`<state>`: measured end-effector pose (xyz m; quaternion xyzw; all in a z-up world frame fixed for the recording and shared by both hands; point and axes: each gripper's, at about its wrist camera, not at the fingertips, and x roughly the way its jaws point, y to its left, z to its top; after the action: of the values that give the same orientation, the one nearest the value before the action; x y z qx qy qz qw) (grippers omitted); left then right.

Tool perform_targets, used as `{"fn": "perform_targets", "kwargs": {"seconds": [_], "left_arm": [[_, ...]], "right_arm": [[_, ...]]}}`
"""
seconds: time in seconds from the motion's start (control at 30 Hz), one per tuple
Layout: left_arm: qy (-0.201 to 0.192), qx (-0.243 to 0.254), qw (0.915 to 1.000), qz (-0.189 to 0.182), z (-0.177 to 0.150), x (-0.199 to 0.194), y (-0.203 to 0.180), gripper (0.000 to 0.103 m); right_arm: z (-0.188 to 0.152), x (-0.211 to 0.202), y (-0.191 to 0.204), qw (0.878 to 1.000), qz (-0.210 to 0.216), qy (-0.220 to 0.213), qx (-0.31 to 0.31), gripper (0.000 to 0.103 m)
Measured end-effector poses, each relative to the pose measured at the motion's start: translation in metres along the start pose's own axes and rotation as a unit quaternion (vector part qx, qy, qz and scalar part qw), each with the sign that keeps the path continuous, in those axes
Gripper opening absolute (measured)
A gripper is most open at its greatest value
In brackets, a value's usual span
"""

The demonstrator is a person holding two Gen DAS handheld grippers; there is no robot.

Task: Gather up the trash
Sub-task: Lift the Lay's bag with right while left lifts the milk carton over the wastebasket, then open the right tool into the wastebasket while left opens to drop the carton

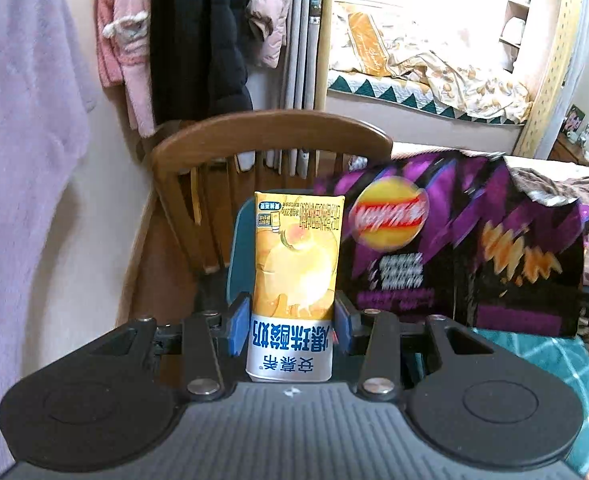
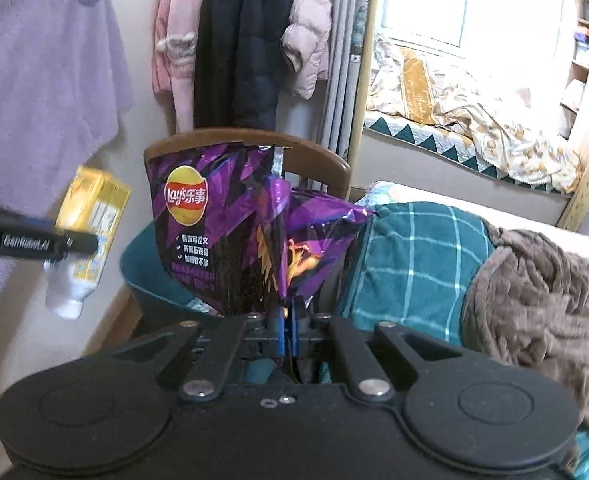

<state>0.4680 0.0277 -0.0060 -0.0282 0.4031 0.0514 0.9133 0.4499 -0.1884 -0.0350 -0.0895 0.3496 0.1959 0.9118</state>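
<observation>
My left gripper [image 1: 292, 322] is shut on a yellow and white yogurt drink carton [image 1: 296, 276], held upside down in the air. The same carton [image 2: 88, 236] shows at the left of the right wrist view, with the left gripper's black finger [image 2: 34, 242] across it. My right gripper [image 2: 286, 328] is shut on the bottom edge of a purple Lay's chip bag [image 2: 238, 224], which stands up from the fingers. The chip bag [image 1: 454, 248] also shows blurred at the right of the left wrist view, close beside the carton.
A wooden chair [image 1: 270, 136] with a teal bin-like container [image 2: 146, 268] on or before it stands ahead. Coats [image 1: 198, 36] hang on the wall behind. A bed with teal checked and brown blankets [image 2: 474, 272] lies to the right. A purple garment [image 1: 22, 140] hangs at left.
</observation>
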Motion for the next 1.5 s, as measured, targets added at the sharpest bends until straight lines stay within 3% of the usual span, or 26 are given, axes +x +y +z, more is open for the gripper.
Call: {"fn": "perform_targets", "kwargs": {"seconds": [0.2,0.33,0.6,0.8,0.93,1.17,1.27,1.5], "left_arm": [[0.008,0.008,0.9999,0.012,0.018,0.038,-0.011,0.041],[0.028,0.004,0.9995,0.017,0.024,0.071,-0.018,0.041],[0.040,-0.010,0.9990,0.020,0.020,0.110,-0.015,0.041],[0.059,0.009,0.9978,0.029,0.017,0.135,-0.018,0.041],[0.080,0.014,0.9959,0.039,0.012,0.149,-0.020,0.041],[0.090,-0.004,0.9955,0.031,0.004,0.156,-0.007,0.046],[0.076,-0.010,0.9967,0.025,0.004,0.147,-0.002,0.056],[0.039,0.002,0.9992,-0.004,-0.005,0.106,0.003,0.057]], "right_arm": [[0.021,0.046,0.024,0.996,-0.021,0.029,-0.076,0.003],[0.027,0.076,0.031,0.994,-0.020,0.057,-0.093,0.003],[0.026,0.123,0.041,0.996,0.012,0.074,-0.049,0.005],[0.015,0.149,0.046,0.995,0.034,0.088,-0.015,0.014],[0.007,0.153,0.051,0.994,0.034,0.097,-0.034,0.018],[0.004,0.142,0.040,0.995,0.050,0.081,-0.011,0.029],[0.002,0.133,0.037,0.996,0.059,0.073,-0.003,0.032],[-0.003,0.109,0.034,0.995,0.084,0.052,0.004,0.035]]}}
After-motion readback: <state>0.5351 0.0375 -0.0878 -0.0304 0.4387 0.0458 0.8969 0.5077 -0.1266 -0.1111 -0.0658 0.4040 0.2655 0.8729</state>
